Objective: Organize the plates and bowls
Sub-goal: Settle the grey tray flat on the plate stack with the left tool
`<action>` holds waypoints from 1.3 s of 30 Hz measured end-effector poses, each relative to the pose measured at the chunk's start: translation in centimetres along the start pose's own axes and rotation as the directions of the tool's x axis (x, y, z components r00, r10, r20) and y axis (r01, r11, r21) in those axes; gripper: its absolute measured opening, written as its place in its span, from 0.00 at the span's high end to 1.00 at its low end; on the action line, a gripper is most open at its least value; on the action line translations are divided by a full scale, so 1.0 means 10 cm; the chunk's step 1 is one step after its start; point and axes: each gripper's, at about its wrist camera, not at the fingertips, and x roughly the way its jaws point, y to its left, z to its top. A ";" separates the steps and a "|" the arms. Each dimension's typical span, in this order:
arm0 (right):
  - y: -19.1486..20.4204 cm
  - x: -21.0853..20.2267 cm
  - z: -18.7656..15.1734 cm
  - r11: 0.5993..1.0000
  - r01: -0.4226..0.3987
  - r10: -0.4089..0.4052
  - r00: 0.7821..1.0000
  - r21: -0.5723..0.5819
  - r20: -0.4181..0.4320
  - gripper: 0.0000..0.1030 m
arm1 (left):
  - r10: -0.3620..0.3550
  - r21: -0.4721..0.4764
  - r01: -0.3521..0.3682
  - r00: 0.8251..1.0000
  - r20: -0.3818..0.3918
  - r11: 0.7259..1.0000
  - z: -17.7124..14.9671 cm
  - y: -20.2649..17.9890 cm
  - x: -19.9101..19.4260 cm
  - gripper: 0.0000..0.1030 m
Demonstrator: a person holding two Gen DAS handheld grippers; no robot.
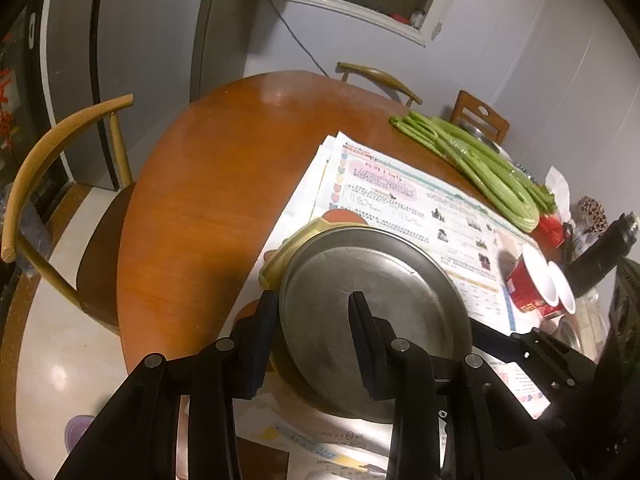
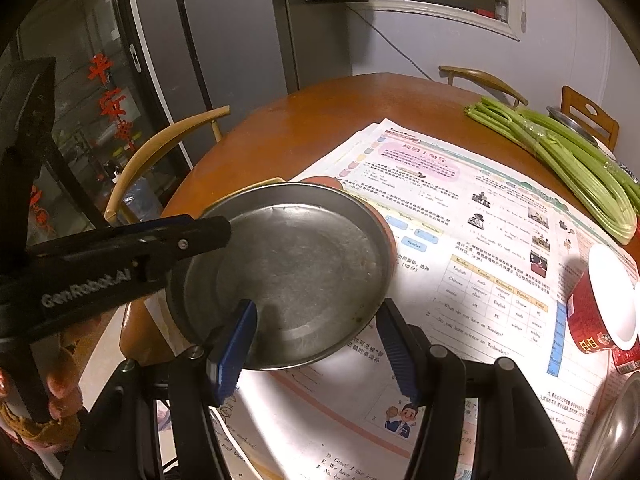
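On newspaper (image 2: 460,216), metal plate (image 2: 296,272) (right view alone shows fingers (image 2: 60,392)).

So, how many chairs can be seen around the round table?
3. The left chair stands at the table's left side, the far chair behind its far edge, the right chair beyond the celery. Others may be hidden.

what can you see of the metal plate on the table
The metal plate is a round, shallow dish of dull grey steel with a raised rim and a flat, scuffed, empty base. It sits on coloured dishes, yellow and orange edges showing beneath, over printed papers. The left gripper straddles its rim, one finger outside, one over the base. The right gripper brackets the near rim, one blue finger over the base; contact is unclear.
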 end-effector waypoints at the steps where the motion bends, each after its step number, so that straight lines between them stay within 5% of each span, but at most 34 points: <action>1: 0.00 -0.01 0.00 1.000 -0.002 0.002 1.000 -0.001 0.002 0.39 | 0.001 0.001 -0.001 1.000 0.007 1.000 0.01 0.00 -0.03 0.63; 8: 0.00 -0.05 0.03 1.000 0.001 -0.001 1.000 -0.002 0.018 0.39 | 0.021 0.004 -0.021 0.999 0.029 1.000 0.04 0.05 -0.12 0.62; 18: -0.15 -0.30 0.08 0.999 -0.023 0.020 0.996 0.030 0.091 0.39 | 0.038 -0.086 -0.038 0.999 -0.007 0.996 0.03 0.37 -0.07 0.47; 30: -0.38 -0.17 -0.02 0.981 -0.129 0.128 0.992 0.148 0.018 0.39 | -0.035 -0.128 0.022 0.995 -0.096 0.992 -0.09 0.41 0.20 0.46; 39: -0.27 0.01 -0.06 0.982 -0.129 0.134 0.991 0.135 -0.029 0.39 | -0.026 -0.078 0.017 0.994 -0.106 0.997 -0.10 0.21 0.29 0.46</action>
